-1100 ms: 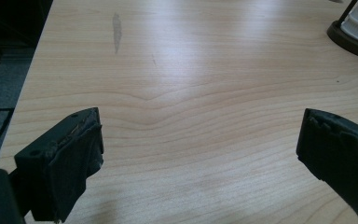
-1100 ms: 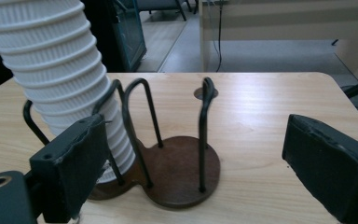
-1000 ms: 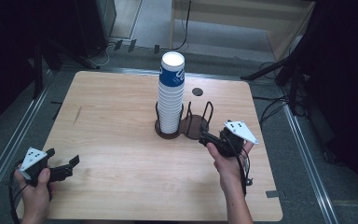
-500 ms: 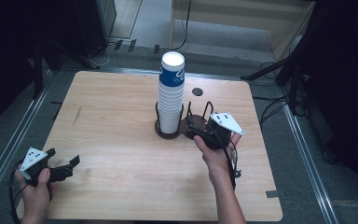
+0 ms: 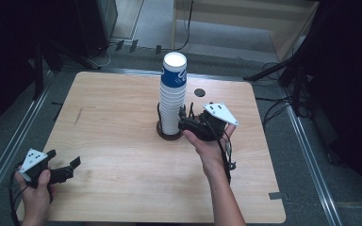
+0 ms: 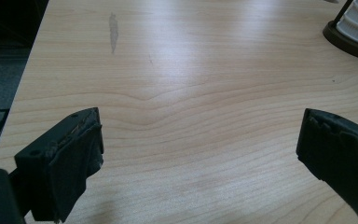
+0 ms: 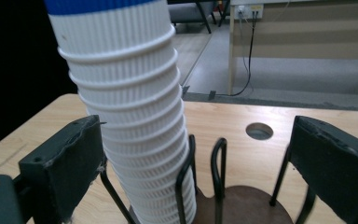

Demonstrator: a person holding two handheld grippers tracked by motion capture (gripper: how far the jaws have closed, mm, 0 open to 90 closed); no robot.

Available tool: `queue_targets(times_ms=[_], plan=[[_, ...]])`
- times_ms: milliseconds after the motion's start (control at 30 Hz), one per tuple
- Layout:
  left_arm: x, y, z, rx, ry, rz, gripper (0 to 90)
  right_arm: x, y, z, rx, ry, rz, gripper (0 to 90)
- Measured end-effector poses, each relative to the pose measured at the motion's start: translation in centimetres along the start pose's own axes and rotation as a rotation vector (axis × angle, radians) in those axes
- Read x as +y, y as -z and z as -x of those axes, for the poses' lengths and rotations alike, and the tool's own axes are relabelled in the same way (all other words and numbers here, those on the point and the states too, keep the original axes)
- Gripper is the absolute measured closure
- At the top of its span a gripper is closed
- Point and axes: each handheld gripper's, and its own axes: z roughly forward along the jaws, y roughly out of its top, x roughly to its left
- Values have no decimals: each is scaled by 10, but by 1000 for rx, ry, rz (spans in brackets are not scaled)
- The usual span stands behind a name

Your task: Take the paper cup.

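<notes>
The left gripper [image 5: 65, 168] is held with jaws spread wide over bare table [image 5: 122, 141] at the near left corner, nothing between them. At the table's middle, the cup stack [image 5: 172, 99] stands upright in a dark wire holder [image 7: 223, 186]. The right gripper [image 5: 185, 123], just beside the stack, has just been opening; its jaws are parted, grasping nothing.

From my seat, the left and near stretch of the desk [image 5: 118, 117] lies bare, so my left hand-held gripper [image 5: 66, 168] has free passage. Ahead of my right hand-held gripper [image 5: 185, 123], the tall cup stack [image 5: 172, 96] blocks the middle, and the wire holder [image 7: 216, 172] with its upright loops crowds the space just beside the stack.
</notes>
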Motion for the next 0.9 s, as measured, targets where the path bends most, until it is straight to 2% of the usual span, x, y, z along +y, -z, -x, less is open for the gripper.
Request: queue_targets(times_ms=[133,300,733,900], plan=[[0,0,0,1,0,1,14,6,-5,-8,6,21,7,31],[0,0,0,0,3,0,14,10,-12,-12,6,20,10,31],[0,-1,0,-8,7,0,14,29,-29,-32,30,40,31,35],[0,-1,0,-8,10,-1,14,32,-39,-40,20,48,29,50]])
